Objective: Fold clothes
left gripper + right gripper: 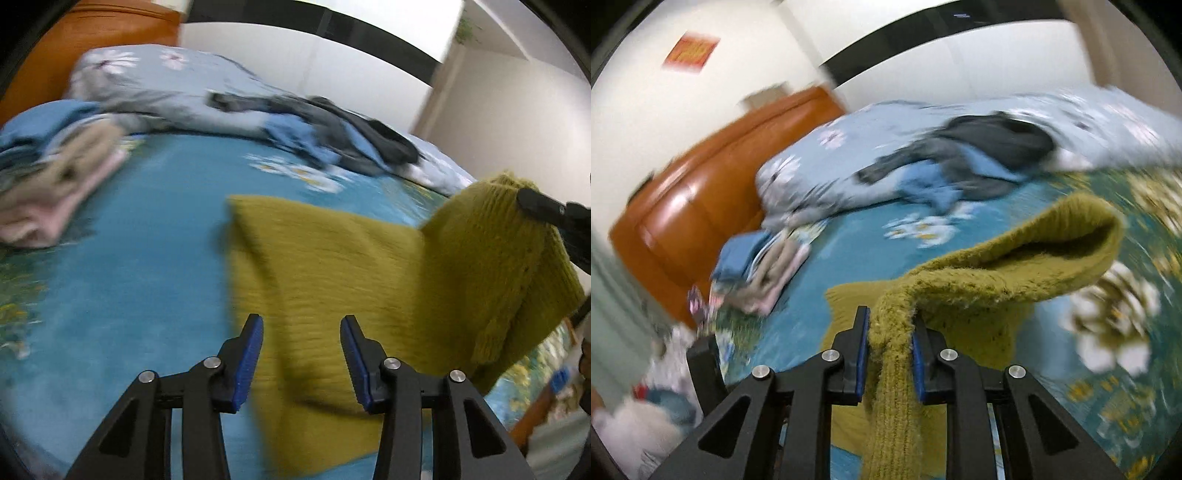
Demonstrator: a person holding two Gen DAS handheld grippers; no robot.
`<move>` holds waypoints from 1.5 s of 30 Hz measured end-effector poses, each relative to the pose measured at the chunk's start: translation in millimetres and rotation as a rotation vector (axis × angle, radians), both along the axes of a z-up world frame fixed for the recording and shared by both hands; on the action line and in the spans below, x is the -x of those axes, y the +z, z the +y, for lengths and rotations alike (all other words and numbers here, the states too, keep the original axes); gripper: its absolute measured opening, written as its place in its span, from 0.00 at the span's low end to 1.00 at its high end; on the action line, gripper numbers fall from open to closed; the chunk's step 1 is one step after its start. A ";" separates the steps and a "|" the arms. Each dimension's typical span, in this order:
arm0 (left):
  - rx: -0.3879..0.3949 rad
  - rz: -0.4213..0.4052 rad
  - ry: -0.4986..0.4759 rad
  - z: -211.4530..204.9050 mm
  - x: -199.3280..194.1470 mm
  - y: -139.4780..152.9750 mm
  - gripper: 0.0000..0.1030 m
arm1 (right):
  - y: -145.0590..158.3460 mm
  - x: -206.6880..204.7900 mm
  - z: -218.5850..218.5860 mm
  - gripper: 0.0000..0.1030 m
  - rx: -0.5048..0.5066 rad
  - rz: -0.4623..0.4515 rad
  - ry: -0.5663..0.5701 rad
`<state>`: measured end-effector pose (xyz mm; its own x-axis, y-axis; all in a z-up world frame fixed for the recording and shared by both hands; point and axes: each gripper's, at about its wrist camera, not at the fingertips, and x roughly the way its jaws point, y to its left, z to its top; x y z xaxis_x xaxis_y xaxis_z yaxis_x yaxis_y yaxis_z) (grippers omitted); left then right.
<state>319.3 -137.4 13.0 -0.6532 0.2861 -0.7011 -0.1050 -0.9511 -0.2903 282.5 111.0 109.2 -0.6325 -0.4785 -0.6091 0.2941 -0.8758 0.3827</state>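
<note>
An olive-green knitted sweater (332, 266) lies partly on the blue flowered bedsheet (147, 258). My left gripper (303, 325) is at its near left edge; the knit fills the gap between the blue pads (251, 362), which stand fairly wide apart on a thick fold. In the right wrist view, my right gripper (888, 325) is shut on a bunched strip of the sweater (1015, 266) and holds it above the bed, so the cloth hangs in a raised loop. A black finger of that gripper (535, 206) shows at the sweater's lifted right corner. Both views are blurred.
A stack of folded clothes (62, 184) sits at the left of the bed. A heap of dark and blue garments (332, 133) lies on the pale flowered quilt (820, 162) at the back. An orange headboard (713, 166) stands behind, with white walls around.
</note>
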 end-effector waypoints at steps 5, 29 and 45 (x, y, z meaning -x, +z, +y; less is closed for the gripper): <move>-0.039 -0.028 0.088 -48.4 -5.4 -11.0 0.47 | -42.4 13.2 -80.8 0.20 -0.085 -0.074 0.154; -0.161 -0.075 0.129 -72.0 -8.2 -20.5 0.56 | -114.8 -6.6 -150.7 0.22 -0.084 -0.211 0.310; -0.160 -0.151 0.000 -22.5 52.0 -27.5 0.61 | -83.0 -48.6 -23.6 0.50 -0.058 -0.080 0.065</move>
<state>267.3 -159.8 -14.5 -0.5443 0.4016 -0.7365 -0.0486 -0.8916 -0.4503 331.0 87.4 26.2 -0.5496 -0.4796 -0.6841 0.3216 -0.8772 0.3566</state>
